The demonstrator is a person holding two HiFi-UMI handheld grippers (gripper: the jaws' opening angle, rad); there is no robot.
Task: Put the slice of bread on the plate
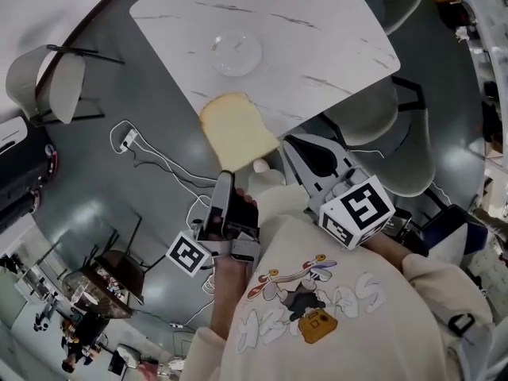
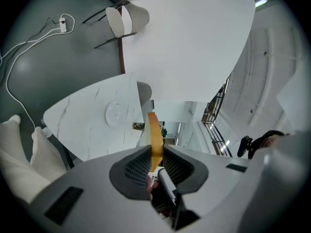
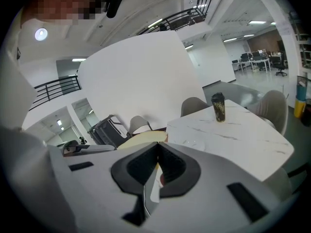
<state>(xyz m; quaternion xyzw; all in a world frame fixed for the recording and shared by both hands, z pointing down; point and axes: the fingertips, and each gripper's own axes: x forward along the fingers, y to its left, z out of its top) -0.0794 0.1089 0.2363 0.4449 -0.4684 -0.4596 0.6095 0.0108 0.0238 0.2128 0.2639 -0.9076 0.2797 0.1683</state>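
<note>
**Head view**
- Marble-topped table (image 1: pixel 317 30), upper middle of the view.
- Clear glass plate (image 1: pixel 236 52) on the table, with nothing on it.
- Slice of bread (image 1: pixel 236 131), pale face up with a tan crust, is off the plate. It appears just below the plate, over the table's near edge.
- Left gripper (image 1: pixel 225 173) is pinching the bread by its lower edge. A hand (image 1: pixel 232 222) is wrapped around its handle.
- Right gripper (image 1: pixel 298 145) is just beside the bread on its right and carries nothing.
- Chairs: one at far left (image 1: pixel 55 82), one at right (image 1: pixel 413 161).
- White cable (image 1: pixel 151 159) trails over the grey floor.

**Left gripper view**
- Left gripper (image 2: pixel 156 152): jaws set narrow, both pads pressed on the bread.
- Bread (image 2: pixel 155 132) is seen edge-on, standing up from between the pads.
- Table (image 2: pixel 82 125) lies ahead on the left, with the plate (image 2: pixel 116 113) on it, well apart from the bread.
- Dark cup (image 2: pixel 138 126) at the table's far side.

**Right gripper view**
- Right gripper (image 3: pixel 157 147): jaws closed together at the tips, nothing between them.
- Bread (image 3: pixel 141 139) shows just past the jaws on the left.
- Table (image 3: pixel 243 140) is at right and bears the plate (image 3: pixel 194 142).
- The dark cup (image 3: pixel 218 107) stands upright on the table.
</note>
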